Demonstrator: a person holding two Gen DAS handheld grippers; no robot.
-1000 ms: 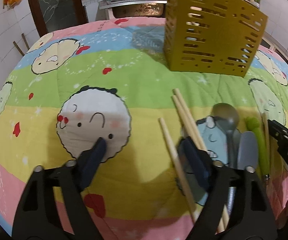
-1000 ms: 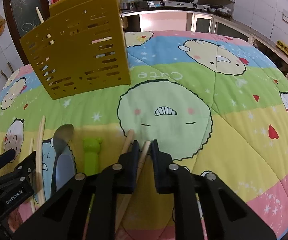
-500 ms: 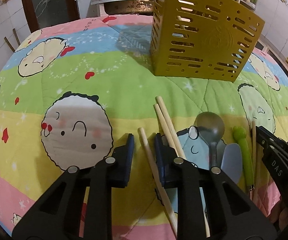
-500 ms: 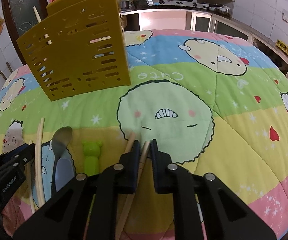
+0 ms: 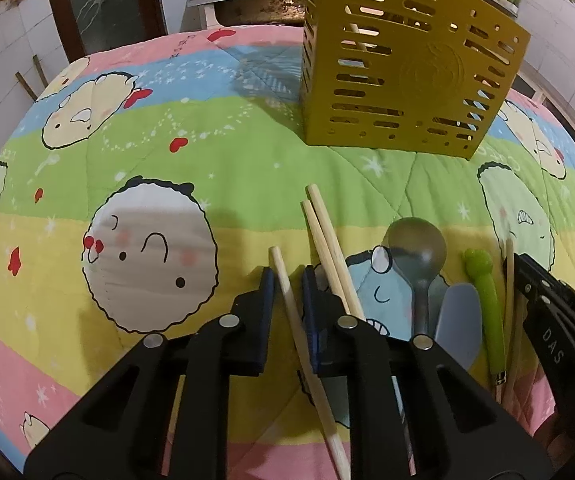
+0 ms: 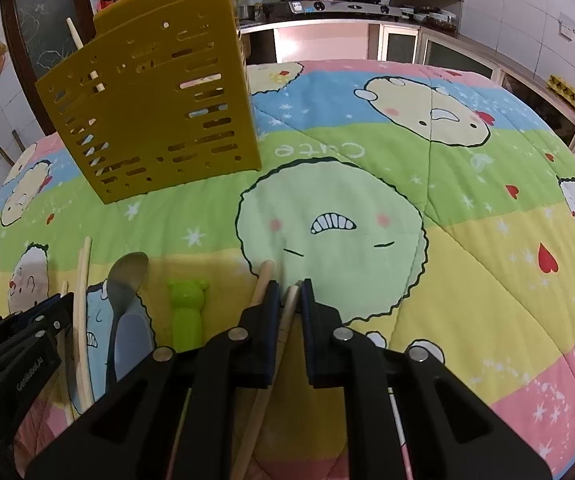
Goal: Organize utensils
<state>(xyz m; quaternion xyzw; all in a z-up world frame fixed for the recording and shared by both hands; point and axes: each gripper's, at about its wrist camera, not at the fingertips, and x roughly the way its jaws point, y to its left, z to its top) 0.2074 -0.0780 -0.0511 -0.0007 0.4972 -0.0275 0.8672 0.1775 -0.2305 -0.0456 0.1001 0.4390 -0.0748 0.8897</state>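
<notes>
Both grippers work at the near edge of the cartoon-print quilted cover [image 5: 191,168], where the loose utensils lie. The left gripper [image 5: 287,276] is closing its jaws around a single pale wooden chopstick [image 5: 291,308], whose long axis runs between the pads toward the far edge. The right gripper [image 6: 287,292] is clenched on a pale chopstick-like stick [image 6: 292,300] lying the same way. The mustard-yellow slotted plastic utensil holder [image 5: 403,76] stands upright toward the far edge, ahead of both grippers, apparently nearer the left. Judgement: each stick must be lifted and up-ended before insertion.
</notes>
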